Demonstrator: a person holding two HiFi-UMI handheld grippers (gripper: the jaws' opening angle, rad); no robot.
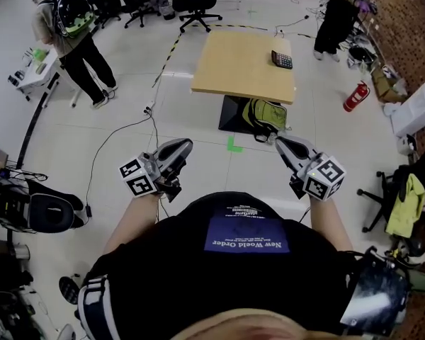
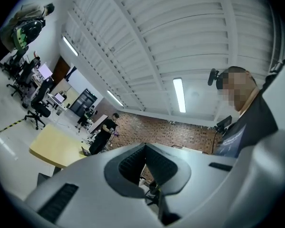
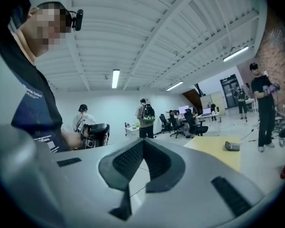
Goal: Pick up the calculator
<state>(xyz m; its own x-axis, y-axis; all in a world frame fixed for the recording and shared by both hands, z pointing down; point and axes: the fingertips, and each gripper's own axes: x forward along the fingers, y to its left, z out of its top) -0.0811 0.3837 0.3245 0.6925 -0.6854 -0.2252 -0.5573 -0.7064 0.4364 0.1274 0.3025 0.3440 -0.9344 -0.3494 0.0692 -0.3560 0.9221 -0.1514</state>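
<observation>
A big open workroom with a pale floor spreads out ahead, and a wooden table (image 1: 234, 73) stands in the middle of it. The left gripper (image 1: 188, 144) and the right gripper (image 1: 278, 141) are held up in front of the person's chest. Each has its jaws pressed together with nothing between them. The calculator (image 1: 282, 59) lies on the far right part of the table, close to the edge and well apart from both grippers. Nothing else is on the tabletop. A green and black bag (image 1: 266, 114) sits under the table, and a cable (image 1: 120, 129) trails over the floor on the left.

The main risk is probably arriving with the jaws shut: they would only push the calculator, and near that edge a push could slide it off. It is flat and low, so pads that catch only its top rim may slip. The bag by the table's foot could catch a shoe.
</observation>
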